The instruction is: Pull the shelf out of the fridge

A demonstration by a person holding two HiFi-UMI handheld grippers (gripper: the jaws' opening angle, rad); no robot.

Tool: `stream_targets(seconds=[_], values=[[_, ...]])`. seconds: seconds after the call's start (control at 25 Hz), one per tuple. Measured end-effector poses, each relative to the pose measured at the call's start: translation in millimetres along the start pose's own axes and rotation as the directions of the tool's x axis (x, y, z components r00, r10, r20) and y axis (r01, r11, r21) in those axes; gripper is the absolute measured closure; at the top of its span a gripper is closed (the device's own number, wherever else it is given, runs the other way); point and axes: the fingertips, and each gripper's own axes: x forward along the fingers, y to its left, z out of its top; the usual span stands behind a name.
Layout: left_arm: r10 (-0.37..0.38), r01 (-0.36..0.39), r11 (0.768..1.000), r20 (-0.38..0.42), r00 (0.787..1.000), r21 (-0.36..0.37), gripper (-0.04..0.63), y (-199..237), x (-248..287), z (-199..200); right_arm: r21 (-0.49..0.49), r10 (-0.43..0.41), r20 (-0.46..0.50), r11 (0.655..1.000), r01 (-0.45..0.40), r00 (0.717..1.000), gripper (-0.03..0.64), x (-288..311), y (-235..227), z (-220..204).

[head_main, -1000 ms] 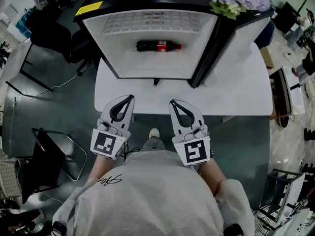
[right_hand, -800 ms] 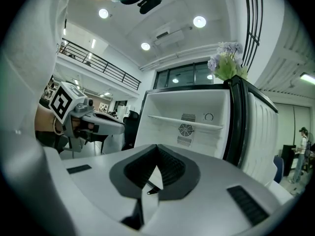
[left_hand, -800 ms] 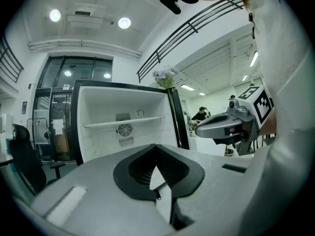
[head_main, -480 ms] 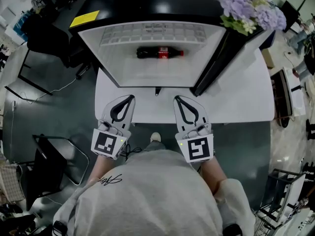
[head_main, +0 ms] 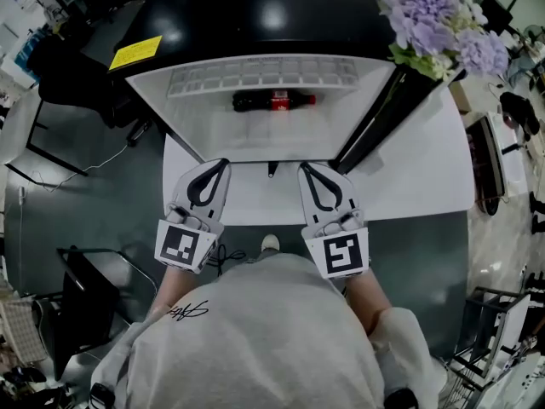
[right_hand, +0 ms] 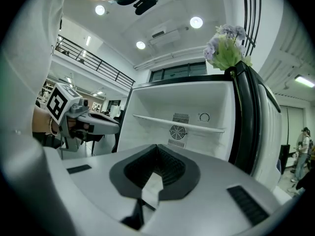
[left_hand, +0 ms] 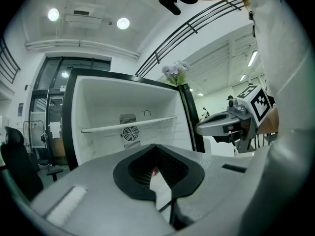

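A person in a grey sweatshirt stands facing a small black fridge (head_main: 255, 15) that sits on a white surface (head_main: 417, 177). The fridge door (head_main: 375, 122) hangs open to the right, and a bunch of purple flowers (head_main: 434, 20) rests on top of the fridge.

Inside the white compartment, the shelf (left_hand: 129, 125) sits in place about halfway up, spanning from wall to wall in front of a round fan grille on the back wall. A cola bottle (head_main: 272, 101) lies on its side on the fridge floor below it.

The left hand-held gripper (head_main: 223, 162) and the right hand-held gripper (head_main: 302, 166) are held side by side, pointing level at the opening, with their tips just short of the front edge of the fridge. Both have their jaws closed together with nothing between them. Neither touches the shelf.
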Motion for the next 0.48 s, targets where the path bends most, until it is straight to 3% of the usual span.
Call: stream_targets(seconds=[0.48], values=[[-0.03, 0.03, 1.0, -0.007, 1.0, 0.003, 0.591, 22.6, 16.5, 2.2, 0.002, -0.05, 0.02, 0.999, 0.05, 0.999, 0.604, 27.3, -8.3, 5.2]])
